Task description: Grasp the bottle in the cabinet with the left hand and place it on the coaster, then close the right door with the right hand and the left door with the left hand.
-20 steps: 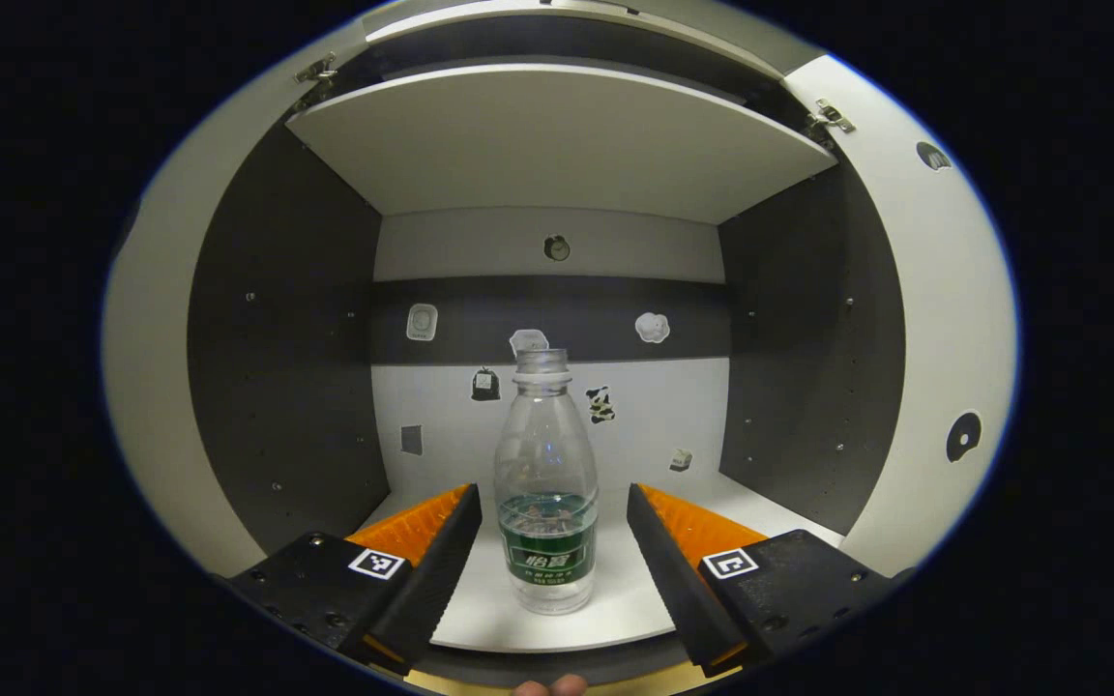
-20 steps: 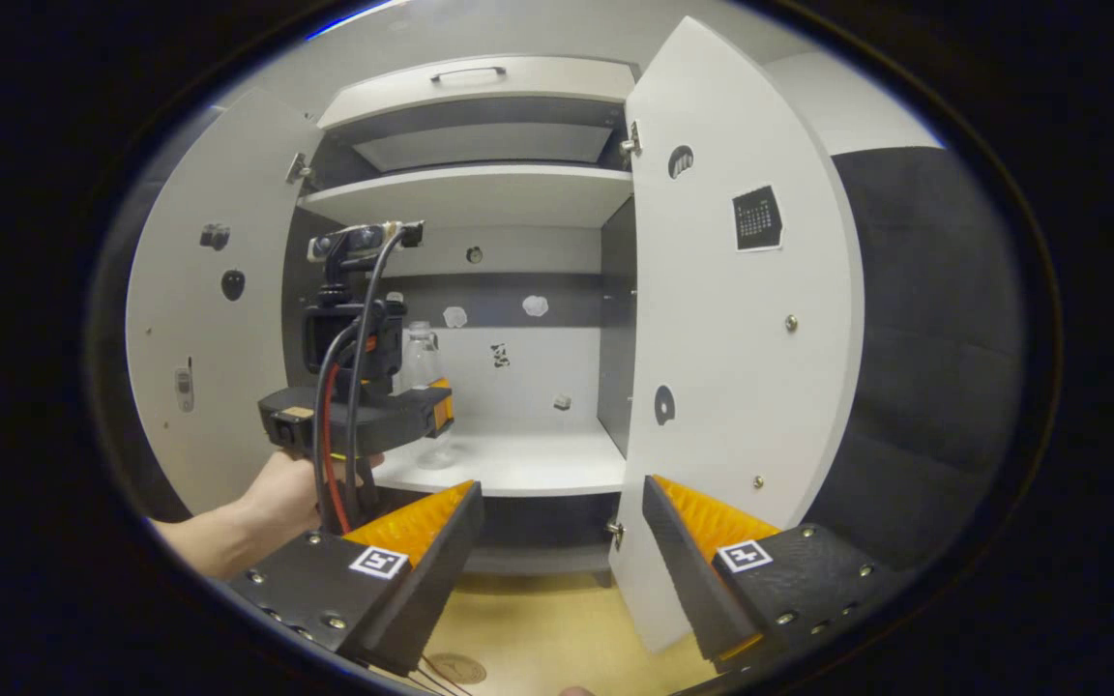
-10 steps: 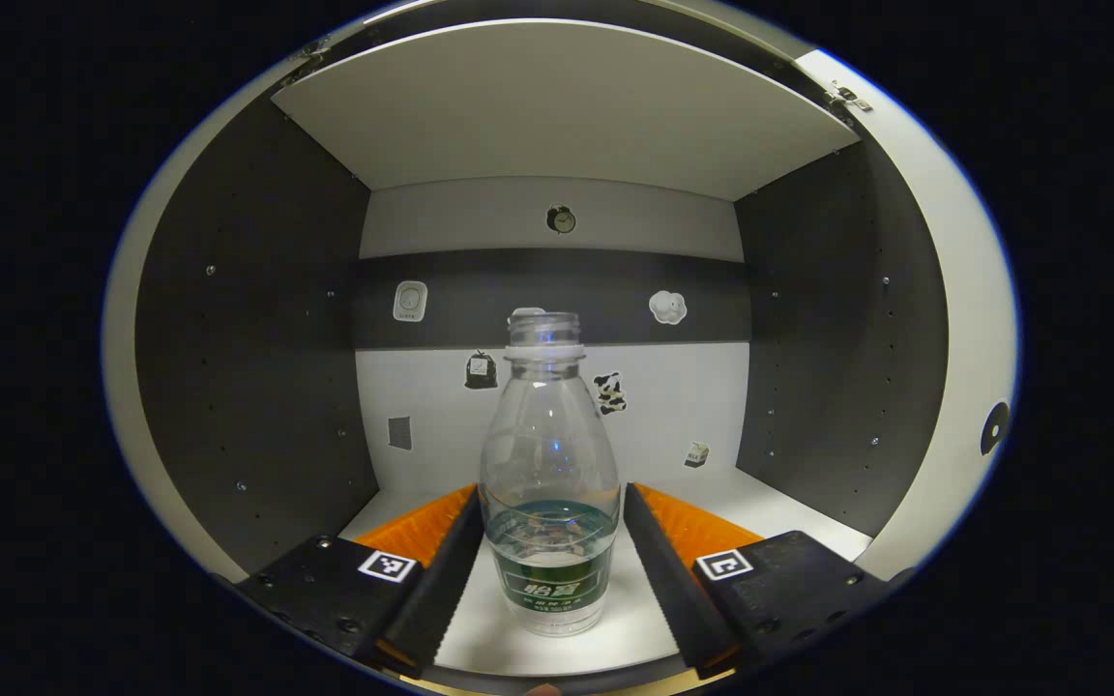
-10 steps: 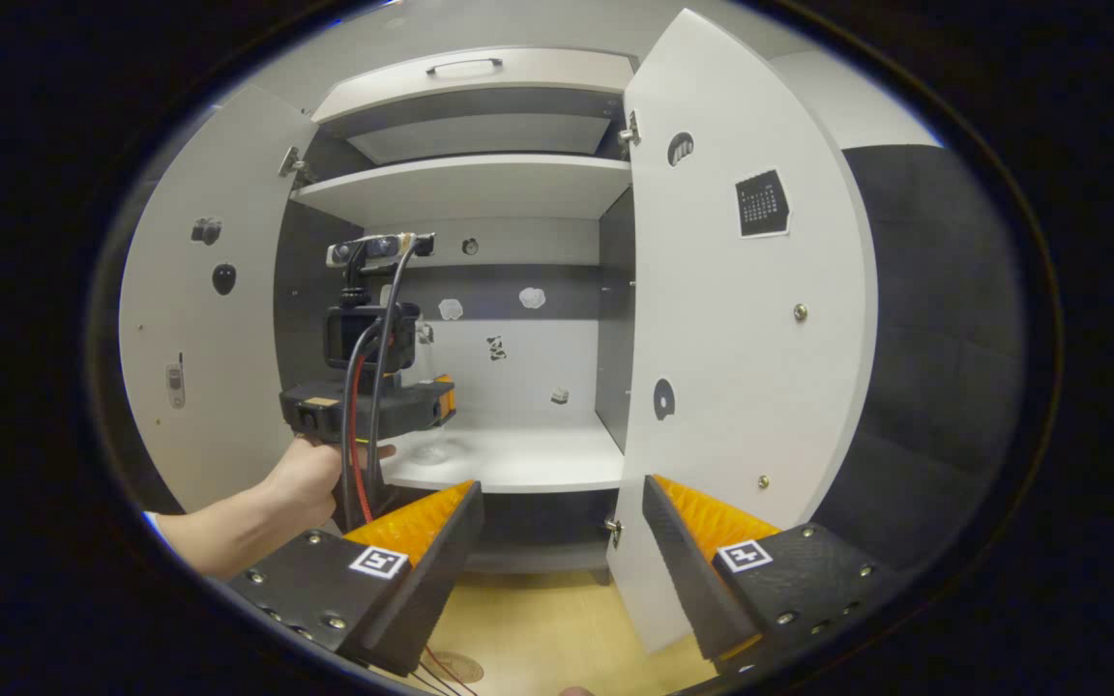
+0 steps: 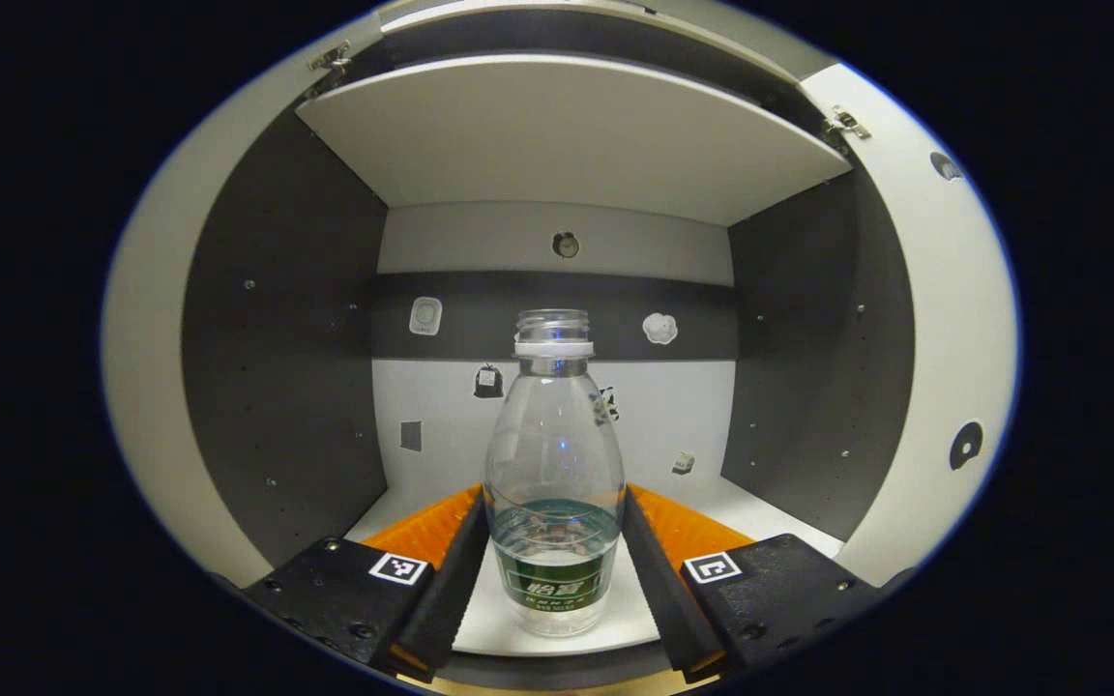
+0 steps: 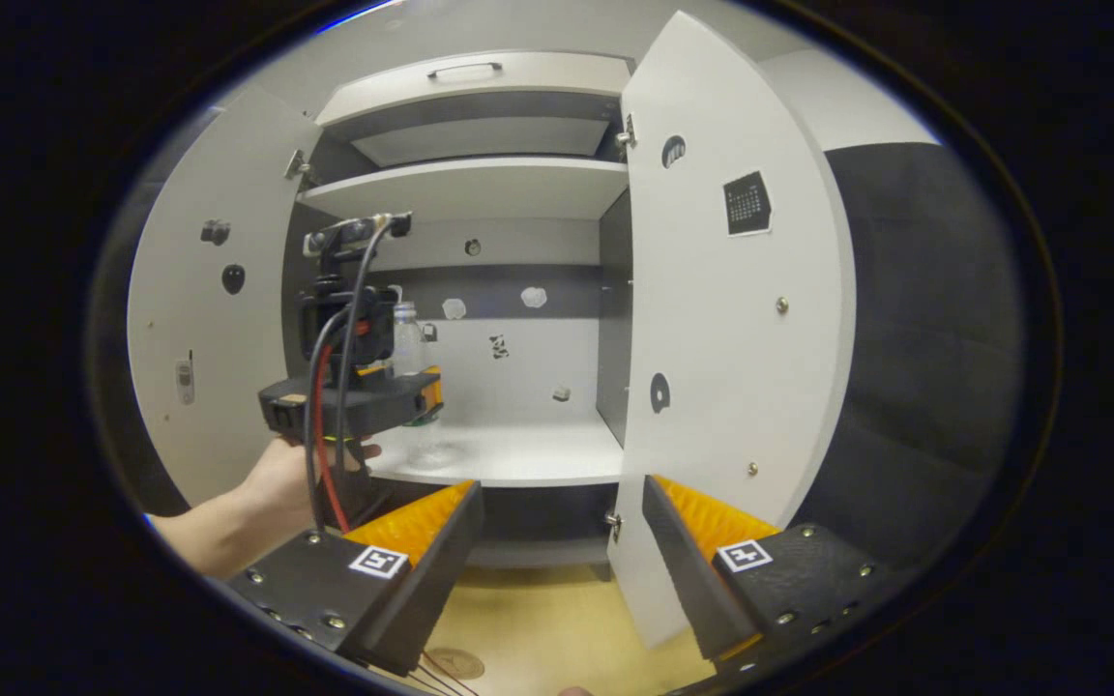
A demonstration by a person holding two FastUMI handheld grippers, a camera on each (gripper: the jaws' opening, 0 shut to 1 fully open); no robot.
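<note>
A clear plastic bottle [image 5: 554, 454] with a green label and no cap stands upright on the cabinet's lower shelf [image 5: 615, 619]. My left gripper [image 5: 554, 503] is shut on it, one finger pressed against each side at label height. The right gripper view has the same bottle [image 6: 407, 333] behind the left gripper [image 6: 422, 391], which a hand [image 6: 277, 478] holds. My right gripper [image 6: 562, 541] hangs open in front of the cabinet, low, with nothing between its fingers. A round coaster [image 6: 455, 664] lies on the wooden tabletop below. The right door [image 6: 731, 367] and the left door [image 6: 199, 319] both stand open.
An upper shelf [image 5: 567, 135] roofs the compartment a little above the bottle's neck. Dark side walls [image 5: 277, 367] close it in on both sides. Small stickers dot the back wall [image 5: 654, 406]. The right door's lower edge [image 6: 649, 619] hangs just left of my right gripper's right finger.
My left gripper's fingers have drawn in from either side until they press on the bottle, and the gripper has shifted slightly back. My right gripper has barely moved.
</note>
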